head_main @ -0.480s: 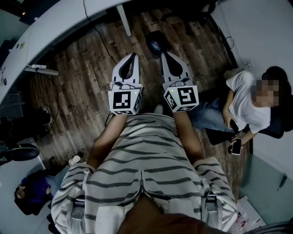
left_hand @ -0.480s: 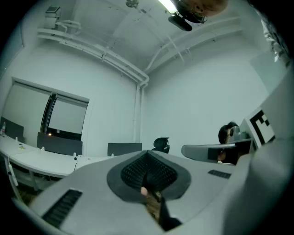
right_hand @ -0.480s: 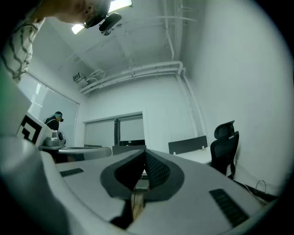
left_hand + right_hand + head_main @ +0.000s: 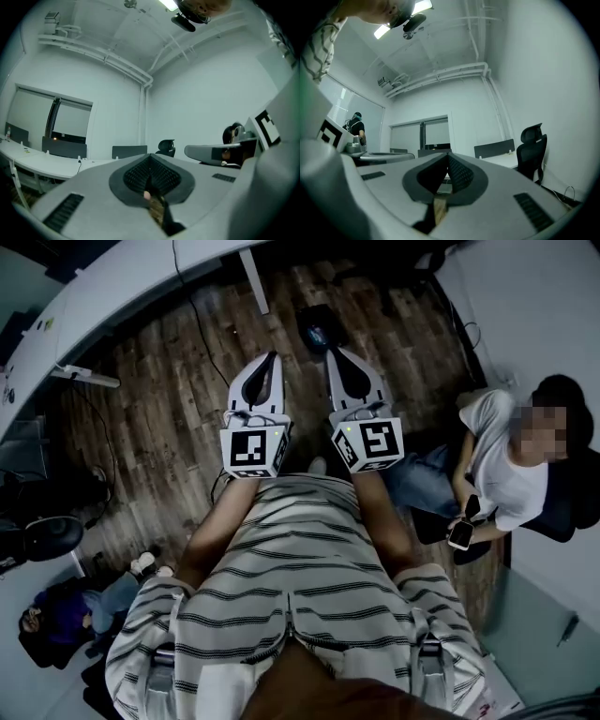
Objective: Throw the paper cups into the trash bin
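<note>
No paper cup and no trash bin shows in any view. In the head view my left gripper [image 4: 271, 356] and right gripper [image 4: 334, 352] are held level, side by side, over a dark wooden floor [image 4: 169, 418]. Each ends in a closed point. In the left gripper view my left gripper [image 4: 150, 156] has its jaws pressed together with nothing between them, and the right gripper [image 4: 218, 152] juts in beside it. The right gripper view shows my right gripper [image 4: 448, 154] with its jaws likewise meeting and empty, and the left gripper [image 4: 379, 157] at the left.
A person [image 4: 511, 460] sits at the right with a phone [image 4: 459, 533]. Another person [image 4: 66, 615] sits low at the left. A white desk [image 4: 112, 287] curves along the upper left, above a power strip [image 4: 84, 376]. A black device [image 4: 319, 329] lies ahead. An office chair [image 4: 533, 150] stands by a desk.
Both grippers stay where they were, still closed. The seated person's phone hand at the right has shifted a little, and the person at the lower left has moved.
</note>
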`<move>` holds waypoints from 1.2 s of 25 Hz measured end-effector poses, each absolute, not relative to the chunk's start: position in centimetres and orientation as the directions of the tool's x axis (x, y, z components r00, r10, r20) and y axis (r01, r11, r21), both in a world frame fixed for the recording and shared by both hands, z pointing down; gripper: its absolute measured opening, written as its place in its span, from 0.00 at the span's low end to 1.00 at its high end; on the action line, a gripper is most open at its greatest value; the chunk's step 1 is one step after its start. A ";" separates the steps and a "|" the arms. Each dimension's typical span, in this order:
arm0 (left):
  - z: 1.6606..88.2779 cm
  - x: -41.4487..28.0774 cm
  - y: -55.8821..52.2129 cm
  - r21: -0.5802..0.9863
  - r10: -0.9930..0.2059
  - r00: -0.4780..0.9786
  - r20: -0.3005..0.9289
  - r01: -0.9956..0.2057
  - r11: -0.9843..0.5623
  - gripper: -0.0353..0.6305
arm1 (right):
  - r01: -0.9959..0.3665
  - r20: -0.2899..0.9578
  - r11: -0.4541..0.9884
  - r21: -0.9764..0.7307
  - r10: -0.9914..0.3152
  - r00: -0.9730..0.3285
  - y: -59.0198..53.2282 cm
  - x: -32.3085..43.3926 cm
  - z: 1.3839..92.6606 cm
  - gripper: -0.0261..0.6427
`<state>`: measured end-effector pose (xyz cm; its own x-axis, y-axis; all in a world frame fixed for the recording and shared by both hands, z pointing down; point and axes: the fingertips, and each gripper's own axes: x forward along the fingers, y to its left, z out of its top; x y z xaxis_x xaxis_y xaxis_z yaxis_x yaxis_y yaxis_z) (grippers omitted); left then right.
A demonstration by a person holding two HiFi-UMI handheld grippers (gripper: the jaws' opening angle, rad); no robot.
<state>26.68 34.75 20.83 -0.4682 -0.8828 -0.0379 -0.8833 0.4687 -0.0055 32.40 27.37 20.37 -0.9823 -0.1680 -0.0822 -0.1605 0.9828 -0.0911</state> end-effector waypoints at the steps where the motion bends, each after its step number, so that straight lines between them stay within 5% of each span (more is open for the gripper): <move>1: 20.9 27.0 34.6 -0.005 -0.880 -0.473 -0.037 -0.881 0.473 0.09 | -0.155 -0.083 0.984 -0.092 -0.162 -0.983 27.2 32.6 20.4 0.06; 19: 23.8 25.4 32.7 -0.030 -0.865 -0.501 0.013 -0.865 0.500 0.09 | -0.137 -0.050 0.986 -0.095 -0.143 -0.989 24.6 29.8 22.3 0.06; 30: 25.9 10.8 24.9 -0.007 -0.885 -0.464 0.028 -0.886 0.464 0.09 | -0.209 -0.029 0.974 -0.085 -0.212 -0.977 17.3 16.8 23.9 0.06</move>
